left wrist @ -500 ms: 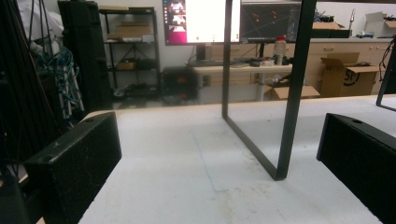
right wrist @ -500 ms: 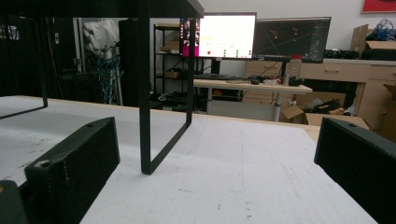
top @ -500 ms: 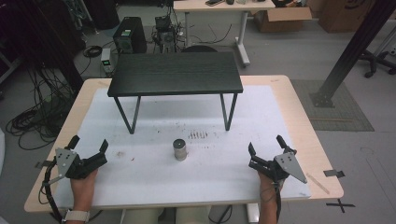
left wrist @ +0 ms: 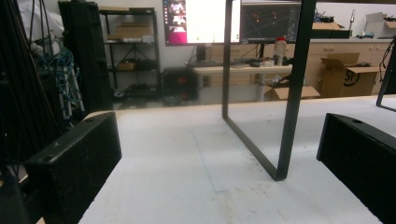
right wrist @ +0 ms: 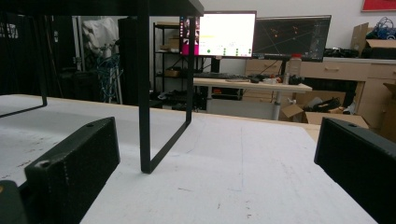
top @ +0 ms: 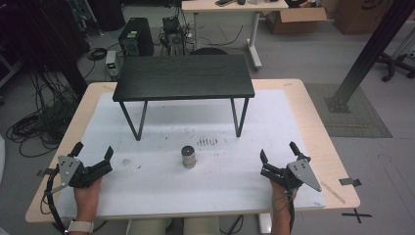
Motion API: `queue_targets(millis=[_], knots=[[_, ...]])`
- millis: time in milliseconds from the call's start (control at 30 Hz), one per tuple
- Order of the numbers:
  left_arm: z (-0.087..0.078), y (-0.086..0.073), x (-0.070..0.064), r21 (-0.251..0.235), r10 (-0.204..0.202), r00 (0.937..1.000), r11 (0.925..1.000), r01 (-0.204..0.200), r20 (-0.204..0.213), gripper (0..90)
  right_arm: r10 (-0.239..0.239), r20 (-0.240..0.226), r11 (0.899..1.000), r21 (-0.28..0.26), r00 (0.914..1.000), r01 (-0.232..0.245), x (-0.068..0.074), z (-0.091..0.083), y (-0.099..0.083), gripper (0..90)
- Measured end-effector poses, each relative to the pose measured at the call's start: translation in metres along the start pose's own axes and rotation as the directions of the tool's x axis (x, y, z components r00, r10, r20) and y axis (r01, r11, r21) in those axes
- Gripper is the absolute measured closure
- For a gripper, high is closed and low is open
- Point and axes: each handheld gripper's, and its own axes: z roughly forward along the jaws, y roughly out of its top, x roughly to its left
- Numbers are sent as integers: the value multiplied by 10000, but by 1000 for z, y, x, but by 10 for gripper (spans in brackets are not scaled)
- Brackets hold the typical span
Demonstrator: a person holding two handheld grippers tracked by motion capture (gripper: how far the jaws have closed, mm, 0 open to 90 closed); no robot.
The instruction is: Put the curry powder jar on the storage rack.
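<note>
Black tools [top: 93, 155] [top: 279, 156], grey triangular plates, trailing cable, white wristband [top: 80, 226].

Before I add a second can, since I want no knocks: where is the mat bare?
Bare mat lies between the left gripper and the metal can, and between it and the right gripper. Tighter under the black shelf, between its legs.

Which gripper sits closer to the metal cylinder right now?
The right gripper, narrowly: its near jaw tip leaves slightly less bare white mat to the cylinder than the left gripper.

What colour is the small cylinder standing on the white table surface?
Metallic grey: the cylinder shows best in the high view.
</note>
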Motion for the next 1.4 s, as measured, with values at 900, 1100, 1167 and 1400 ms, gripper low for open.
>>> queue_targets(millis=[900, 1100, 1167, 1400], knots=[[0, 0, 0, -4, -2, 10000, 10000, 2, 5, 2, 210, -165, 9994, 284, 9996, -205, -2, 3, 4, 0], [0, 0, 0, 7, 11, 10000, 10000, -11, 8, 2, 280, -311, 9993, 265, 9991, -272, 0, 2, 12, 0], [0, 0, 0, 3, 8, 10000, 10000, -8, 8, 2, 268, -437, 9991, 332, 9987, -254, 3, 1, 17, 0], [0, 0, 0, 7, -10, 10000, 10000, 10, 10, 2, 216, -916, 9992, 341, 9956, -185, 15, 2, 28, 0]])
